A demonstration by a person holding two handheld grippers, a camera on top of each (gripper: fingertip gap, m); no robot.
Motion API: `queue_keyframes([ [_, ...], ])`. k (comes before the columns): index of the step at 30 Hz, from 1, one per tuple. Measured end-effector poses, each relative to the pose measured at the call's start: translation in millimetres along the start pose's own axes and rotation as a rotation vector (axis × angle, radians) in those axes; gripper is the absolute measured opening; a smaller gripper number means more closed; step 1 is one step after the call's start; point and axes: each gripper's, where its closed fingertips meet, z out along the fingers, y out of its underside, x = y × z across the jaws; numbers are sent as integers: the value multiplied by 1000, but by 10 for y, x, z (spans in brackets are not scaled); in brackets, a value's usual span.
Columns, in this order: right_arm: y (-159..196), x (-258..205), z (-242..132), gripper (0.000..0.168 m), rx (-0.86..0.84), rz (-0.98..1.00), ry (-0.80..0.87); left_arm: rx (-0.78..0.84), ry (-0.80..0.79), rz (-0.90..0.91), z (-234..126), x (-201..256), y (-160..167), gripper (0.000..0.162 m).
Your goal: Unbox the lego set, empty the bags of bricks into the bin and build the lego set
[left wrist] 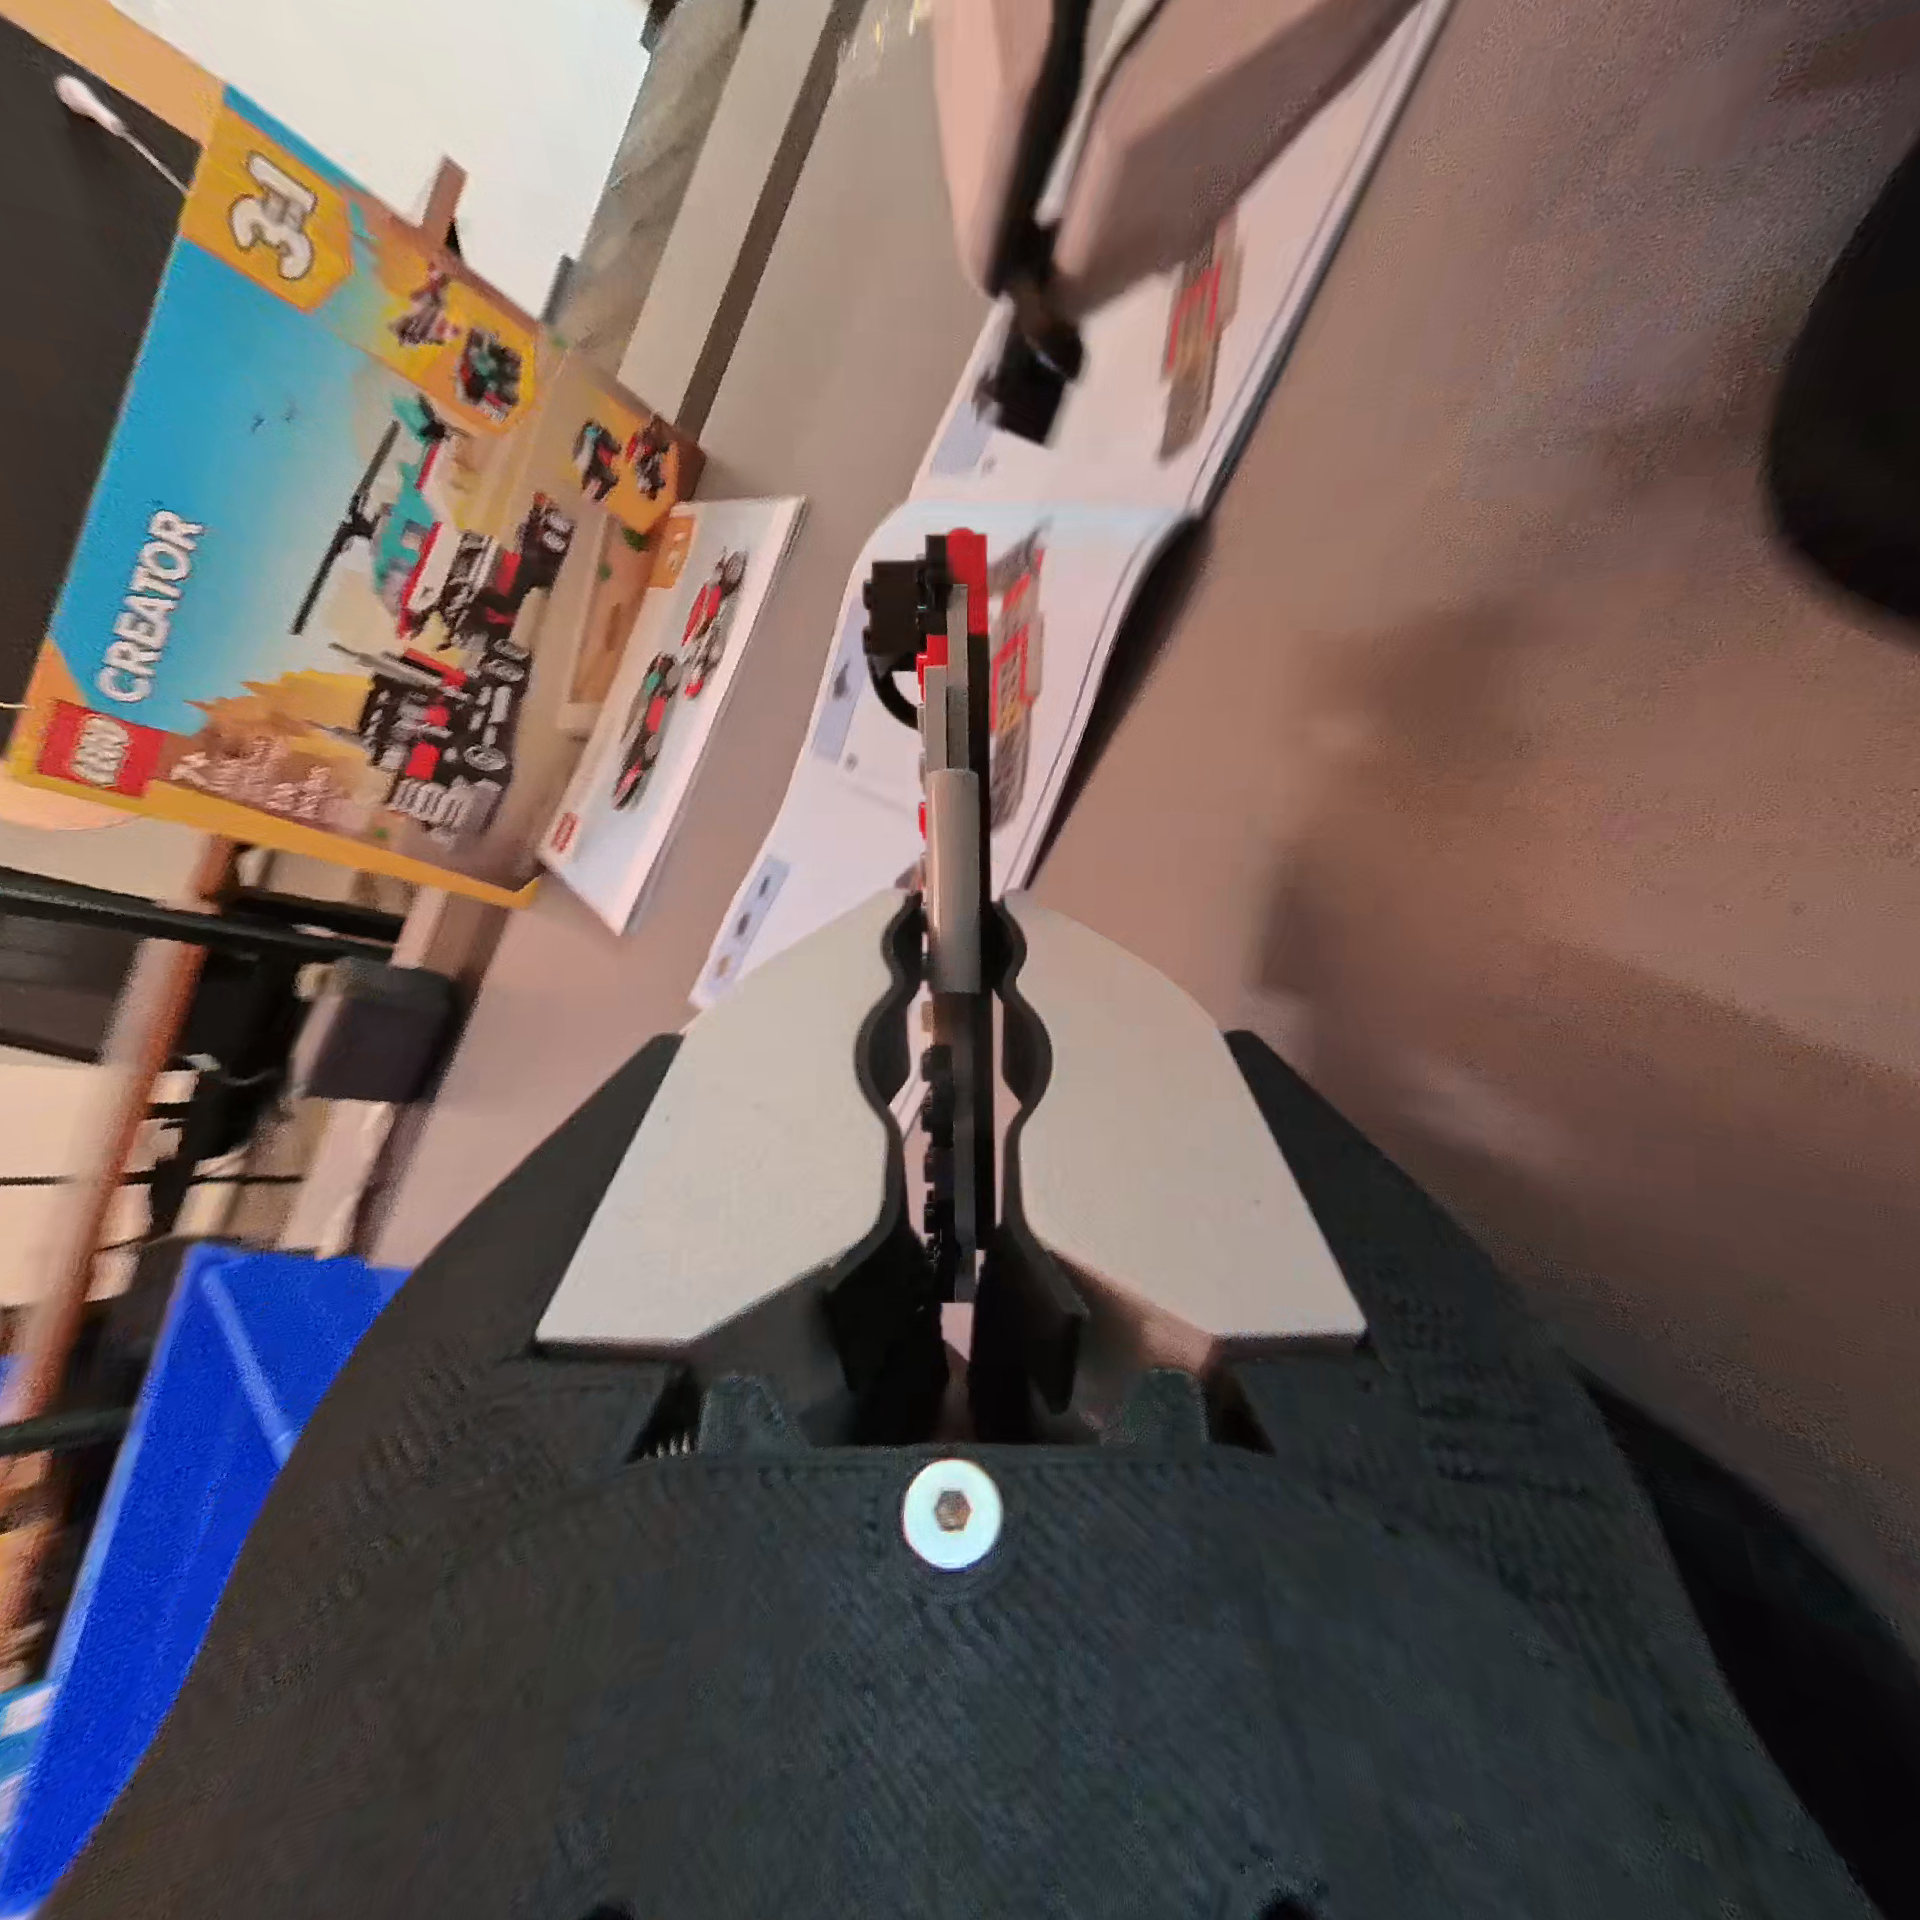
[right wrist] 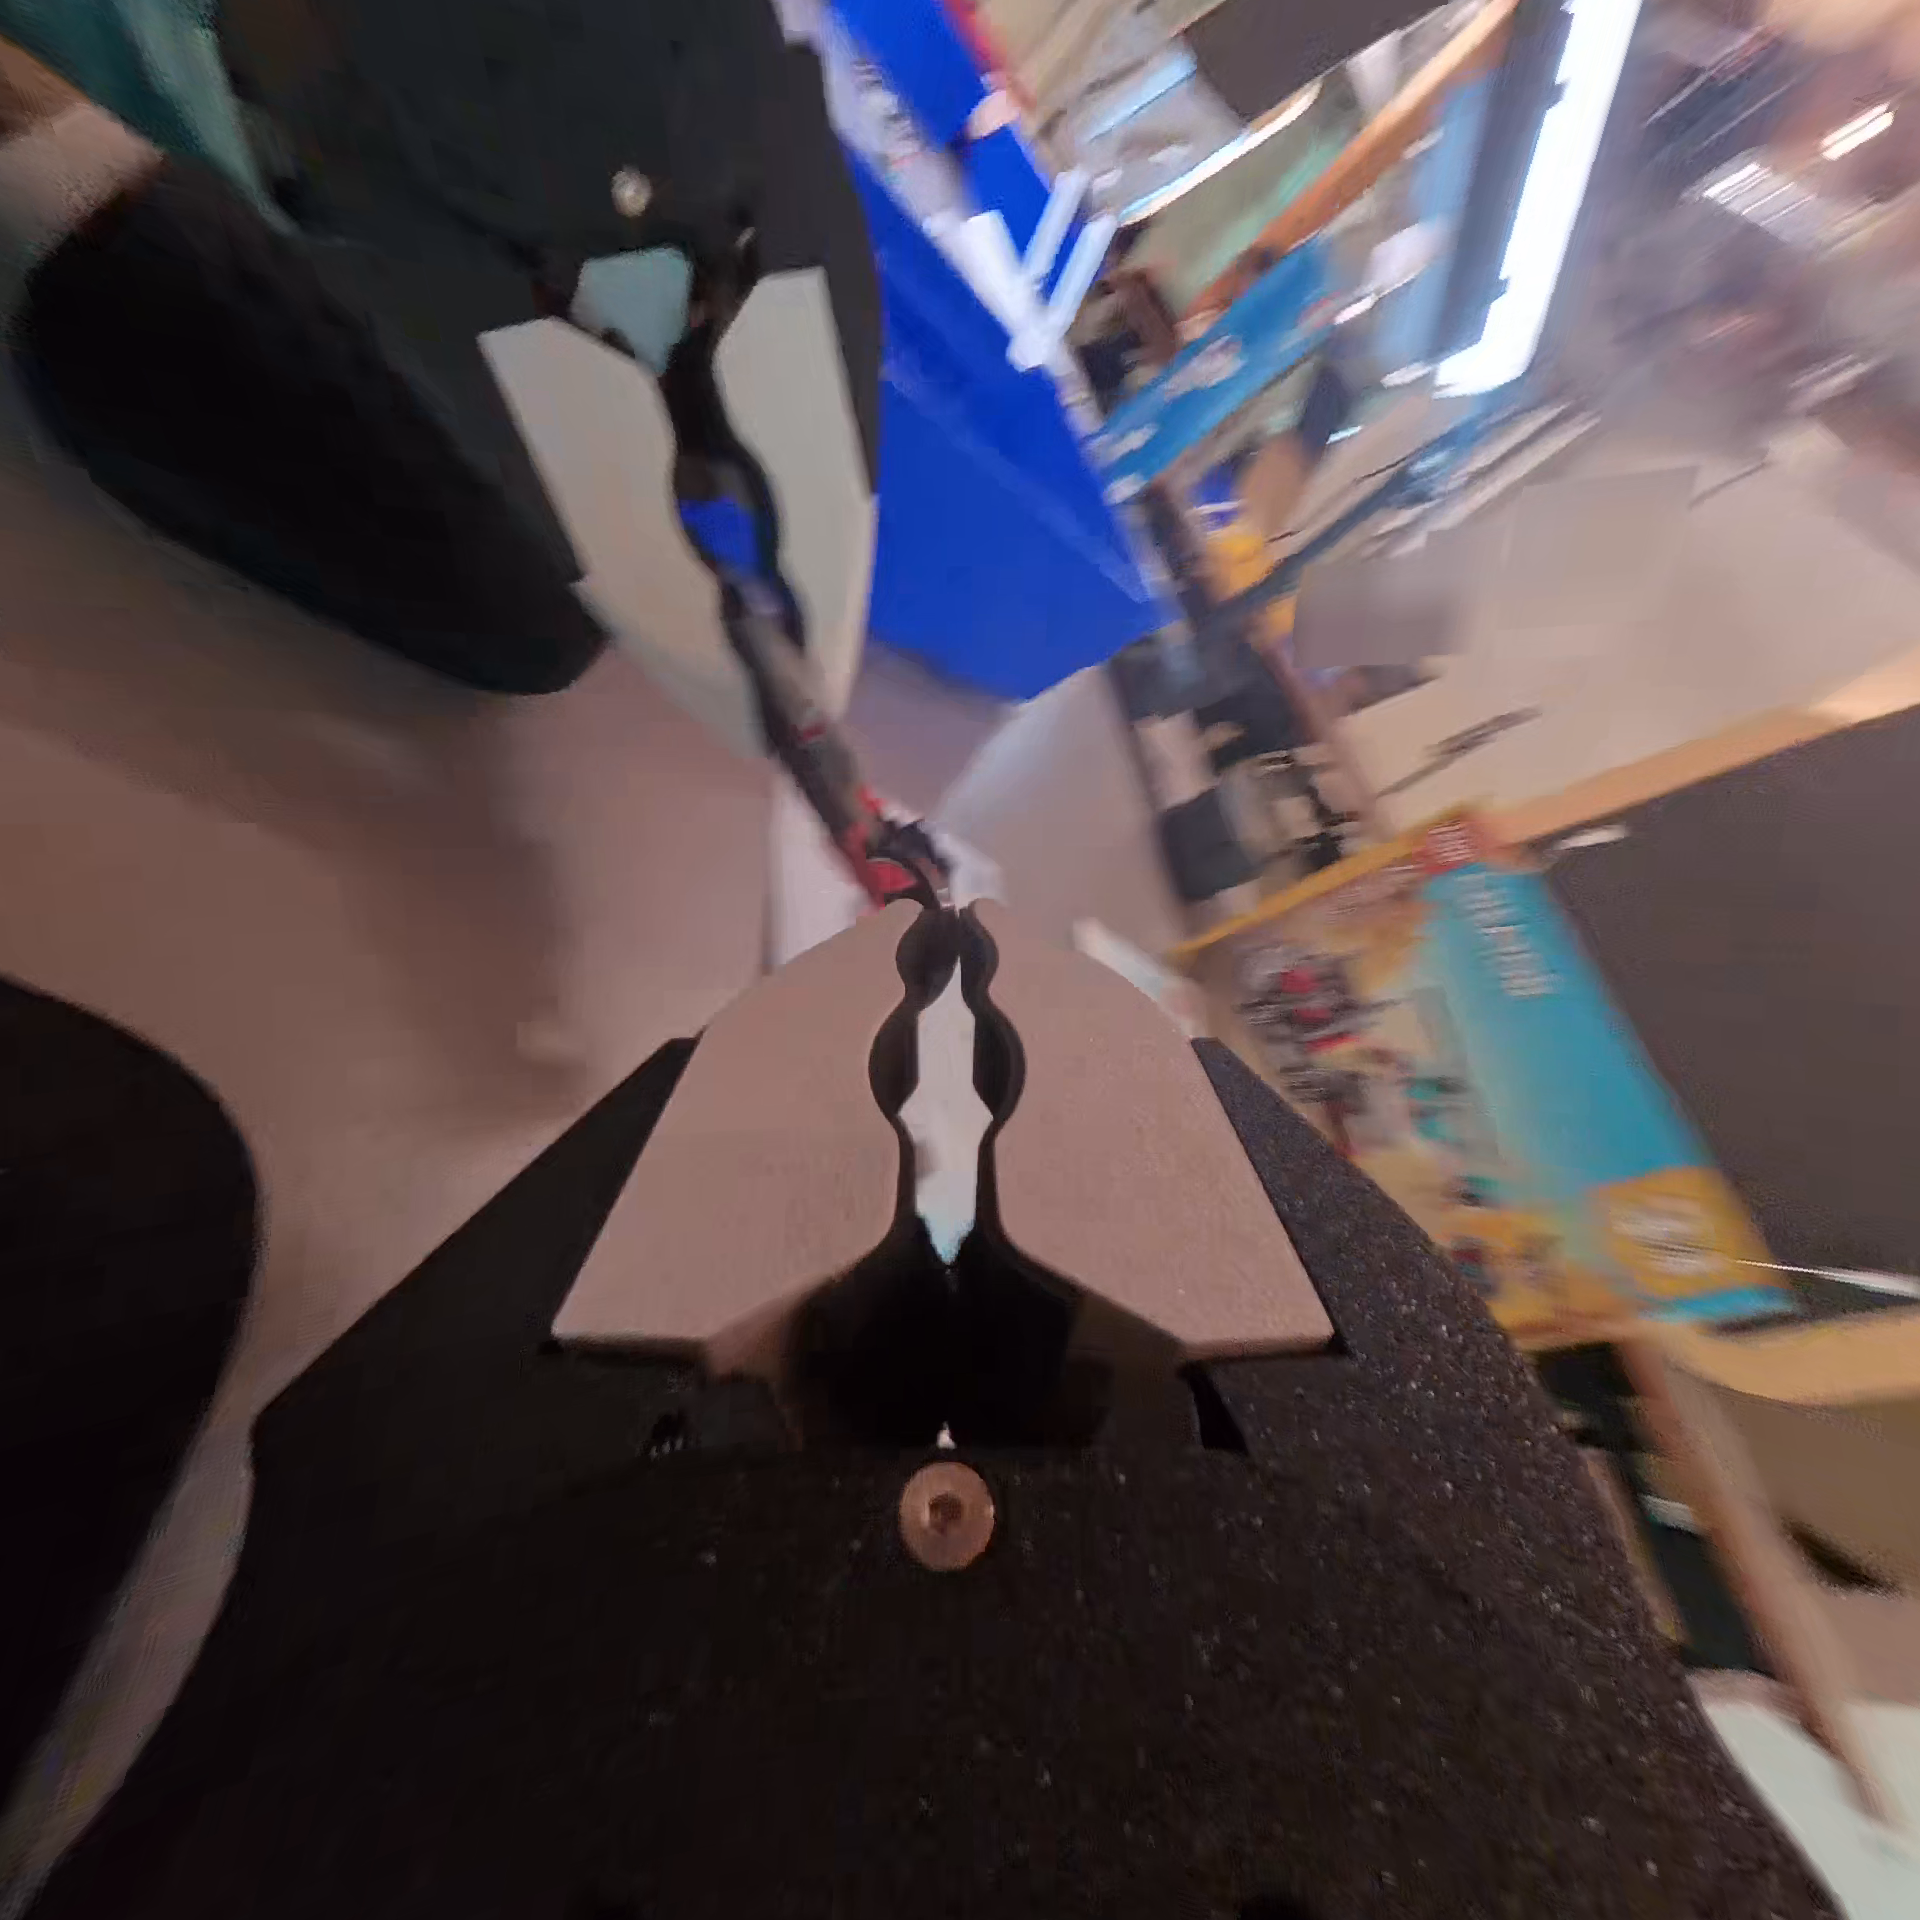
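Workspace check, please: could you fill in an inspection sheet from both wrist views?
Surface: brown table, partly covered by paper.
Job's things: thin build held edge-on; open booklet beneath; box standing behind; blue bin at left.
Clutter: second booklet against box.
Grippers: left tongs shut on build; right tongs look shut near build's tip, contents blurred.
Cables: nothing seen.
Surroundings: blurred shelving.

We see matt, ridged black plastic on the left gripper (left wrist: 951, 935), with smooth pale pads (left wrist: 758, 1164) and a shiny metal screw (left wrist: 952, 1512). The build (left wrist: 956, 644) is glossy plastic; the box (left wrist: 281, 499) printed cardboard; the booklet (left wrist: 1049, 582) paper.
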Motion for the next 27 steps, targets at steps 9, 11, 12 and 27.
queue_keyframes([
  [9,-411,395,-492,4,-119,-482,254,84,-66,68,-4,-80,-749,12],
  [11,-407,439,-555,4,-130,-462,235,65,-114,159,-12,-103,-829,12],
  [12,-396,441,-573,4,-135,-446,214,58,-139,208,-15,-109,-866,12],
  [27,-252,128,-872,4,-213,-165,110,157,1,220,-83,330,-1130,12],
])
